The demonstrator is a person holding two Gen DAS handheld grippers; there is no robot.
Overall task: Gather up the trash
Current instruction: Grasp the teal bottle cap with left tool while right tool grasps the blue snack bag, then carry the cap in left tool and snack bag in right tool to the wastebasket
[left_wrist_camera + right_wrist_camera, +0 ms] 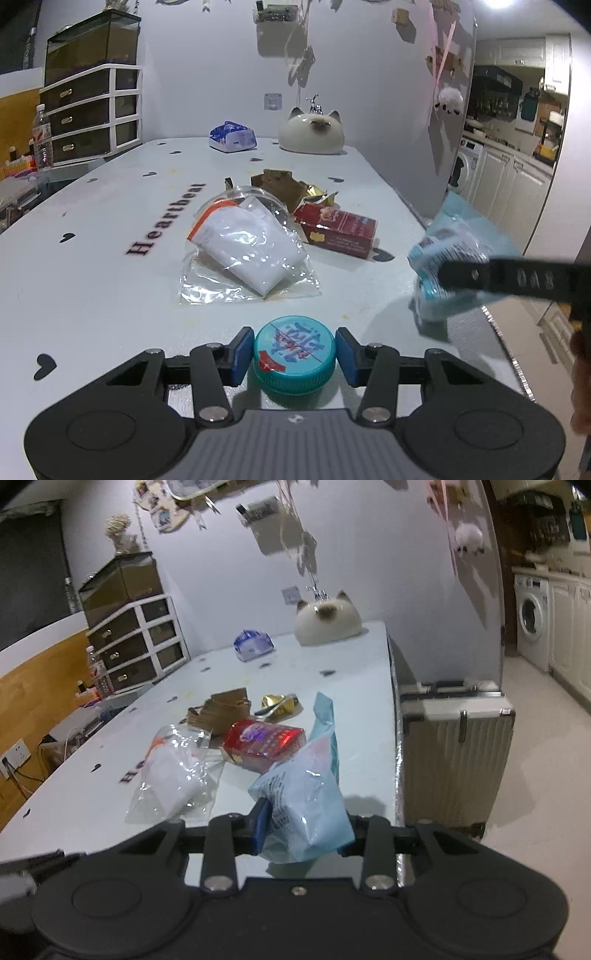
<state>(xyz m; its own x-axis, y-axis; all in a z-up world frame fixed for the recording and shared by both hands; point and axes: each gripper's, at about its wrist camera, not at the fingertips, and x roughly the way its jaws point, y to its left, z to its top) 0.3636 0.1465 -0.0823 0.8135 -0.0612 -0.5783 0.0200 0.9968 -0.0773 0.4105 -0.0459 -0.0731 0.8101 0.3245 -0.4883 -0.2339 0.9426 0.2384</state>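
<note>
My left gripper (pixel 294 356) is shut on a teal bottle cap (pixel 294 352) just above the white table (pixel 92 280). My right gripper (pixel 304 829) is shut on a light blue plastic wrapper (pixel 306 797) and holds it above the table's right edge; it also shows in the left wrist view (pixel 443 273). On the table lie a clear plastic bag with white contents (pixel 247 247), a red box (pixel 338 229), a brown paper piece (pixel 277 182) and a gold foil wrapper (pixel 316 192).
A cat-shaped ceramic (pixel 312 131) and a blue tissue pack (pixel 232 136) stand at the far end. A drawer unit (pixel 92 110) stands to the left. A suitcase (pixel 456 753) stands on the floor right of the table.
</note>
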